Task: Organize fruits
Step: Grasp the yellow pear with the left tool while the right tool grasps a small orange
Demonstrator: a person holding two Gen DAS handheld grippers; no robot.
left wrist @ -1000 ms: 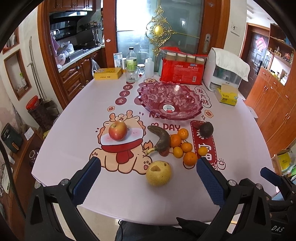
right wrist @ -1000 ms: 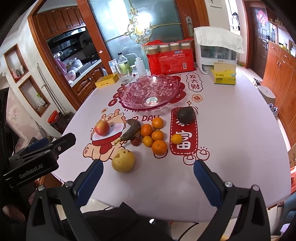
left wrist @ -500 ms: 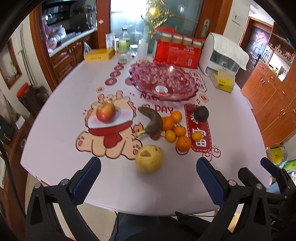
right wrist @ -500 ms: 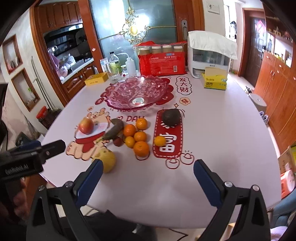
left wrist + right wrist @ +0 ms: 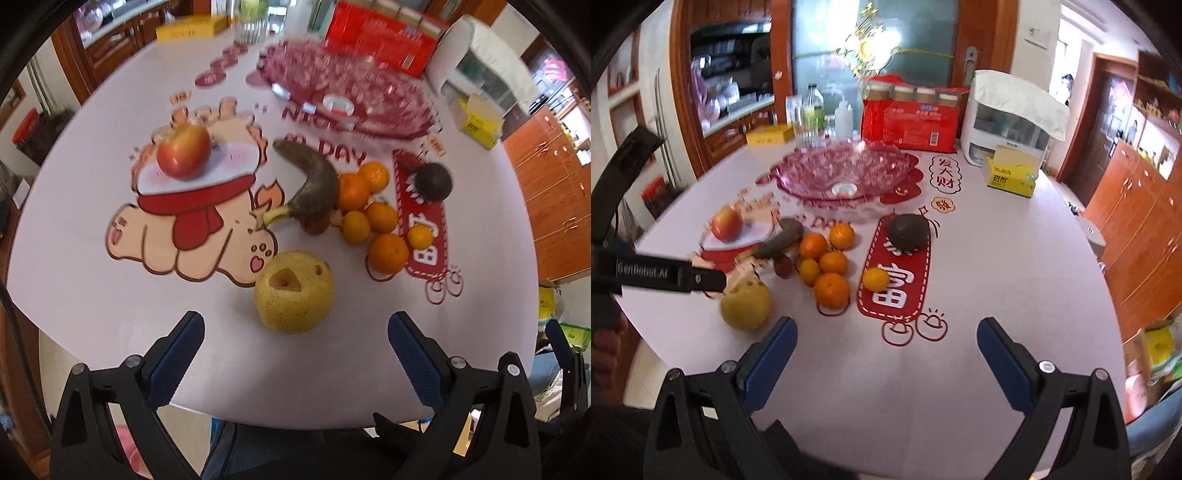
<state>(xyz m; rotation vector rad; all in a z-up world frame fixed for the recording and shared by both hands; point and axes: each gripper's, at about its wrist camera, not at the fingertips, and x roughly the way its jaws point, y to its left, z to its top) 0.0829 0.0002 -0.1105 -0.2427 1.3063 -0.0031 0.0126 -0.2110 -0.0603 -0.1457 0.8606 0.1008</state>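
While both grippers hang wide open, empty — left gripper (image 5: 295,343) faces yellow pear (image 5: 294,291) at 12 o'clock; right gripper (image 5: 886,347) faces oranges (image 5: 827,266); pink bowl (image 5: 812,173) beyond — also 12.

Six oranges (image 5: 388,253), one apple (image 5: 184,150), one pear (image 5: 294,292), one banana (image 5: 314,184) — one pink bowl (image 5: 354,92).

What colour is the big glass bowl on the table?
The bowl is translucent pink, with a faceted pattern; the right wrist view shows it best.
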